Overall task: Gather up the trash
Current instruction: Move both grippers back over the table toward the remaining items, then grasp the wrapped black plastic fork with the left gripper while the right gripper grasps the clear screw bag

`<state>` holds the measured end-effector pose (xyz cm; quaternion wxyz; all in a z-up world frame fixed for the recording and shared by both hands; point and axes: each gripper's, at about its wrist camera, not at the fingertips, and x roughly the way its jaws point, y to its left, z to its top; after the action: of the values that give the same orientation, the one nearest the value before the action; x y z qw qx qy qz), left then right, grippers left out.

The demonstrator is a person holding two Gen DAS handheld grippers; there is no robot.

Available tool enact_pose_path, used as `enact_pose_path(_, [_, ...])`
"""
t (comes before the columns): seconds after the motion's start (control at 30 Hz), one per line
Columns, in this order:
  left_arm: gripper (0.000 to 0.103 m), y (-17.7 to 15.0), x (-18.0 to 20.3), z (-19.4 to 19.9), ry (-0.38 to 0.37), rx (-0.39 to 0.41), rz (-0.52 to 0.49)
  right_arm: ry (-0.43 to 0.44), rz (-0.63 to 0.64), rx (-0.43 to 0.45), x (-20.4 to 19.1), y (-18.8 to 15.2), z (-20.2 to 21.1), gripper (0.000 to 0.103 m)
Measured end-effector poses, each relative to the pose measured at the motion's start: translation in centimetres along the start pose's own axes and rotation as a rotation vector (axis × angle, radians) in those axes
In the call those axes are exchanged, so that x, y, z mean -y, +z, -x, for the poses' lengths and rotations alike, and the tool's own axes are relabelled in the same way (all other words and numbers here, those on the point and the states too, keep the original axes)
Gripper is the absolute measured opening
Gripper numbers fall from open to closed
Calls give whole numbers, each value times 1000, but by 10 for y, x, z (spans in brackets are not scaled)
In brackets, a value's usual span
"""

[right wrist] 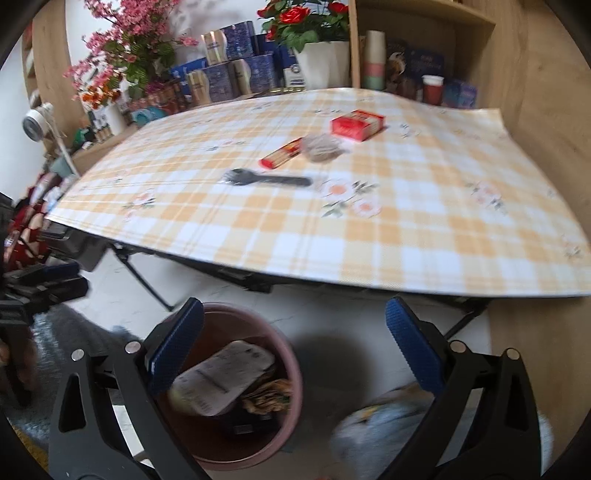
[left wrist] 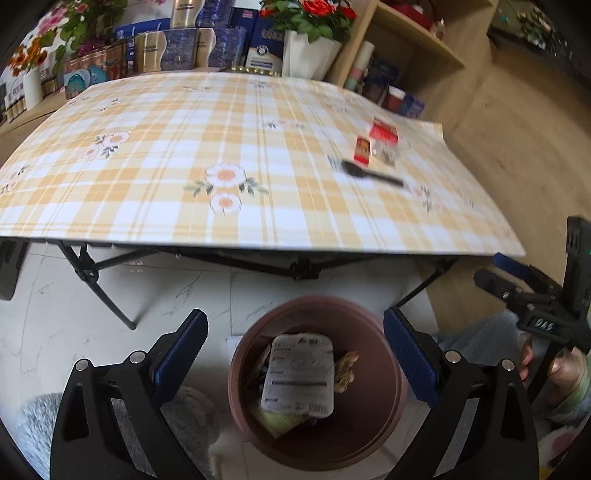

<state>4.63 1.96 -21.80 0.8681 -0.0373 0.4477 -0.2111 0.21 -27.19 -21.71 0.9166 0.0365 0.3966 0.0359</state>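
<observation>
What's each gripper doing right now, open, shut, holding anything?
Left gripper: open, empty, above the brown bin.
Right gripper: open, empty, just right of the bin.

A lived-in home room: a folding table (right wrist: 406, 229) under a flowered check cloth, wooden shelves (right wrist: 424, 22) of paper cups (right wrist: 373, 59), boxed goods, and potted artificial roses (right wrist: 306, 22).

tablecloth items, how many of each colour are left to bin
Red: 2, the red cardboard box and the slim red-and-yellow packet
Black: 1, the black plastic spoon
Grey-brown: 1, the crumpled clear wrapper
Total: 4
</observation>
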Motion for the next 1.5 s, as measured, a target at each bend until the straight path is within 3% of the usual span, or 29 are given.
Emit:
enact_pose_path(0.1, [94, 17, 3, 0, 9, 13, -23, -40, 7, 4, 7, 9, -2, 97])
enact_pose_path(0.4, [94, 76, 7, -7, -4, 84, -41, -19, 24, -3, 27, 51, -25, 97])
enact_pose_path(0.57, [93, 105, 34, -27, -54, 93, -173, -2, -42, -17, 50, 83, -43, 97])
enact_pose_path(0.63, [83, 113, 53, -39, -76, 90, -261, 19, -91, -17, 62, 92, -48, 97])
enact_pose_path(0.77, [70, 126, 96, -72, -135, 48, -452, 31, -157, -39, 80, 99, -57, 97])
enact_pose_path(0.83, [56, 128, 113, -93, -132, 14, -544, 41, -182, -66, 88, 100, -62, 97])
enact_pose_path(0.93, [45, 134, 125, -119, -156, -43, -615, 35, -207, -79, 99, 98, -66, 97])
enact_pose_path(1.23, [44, 144, 127, -160, -240, -175, -760, 45, -235, -73, 118, 92, -67, 97])
enact_pose_path(1.33, [43, 142, 128, -168, -232, -197, -796, 49, -252, -65, 123, 92, -67, 97])
enact_pose_path(1.5, [42, 145, 121, -169, -264, -195, -767, 51, -250, -65, 124, 92, -68, 97])
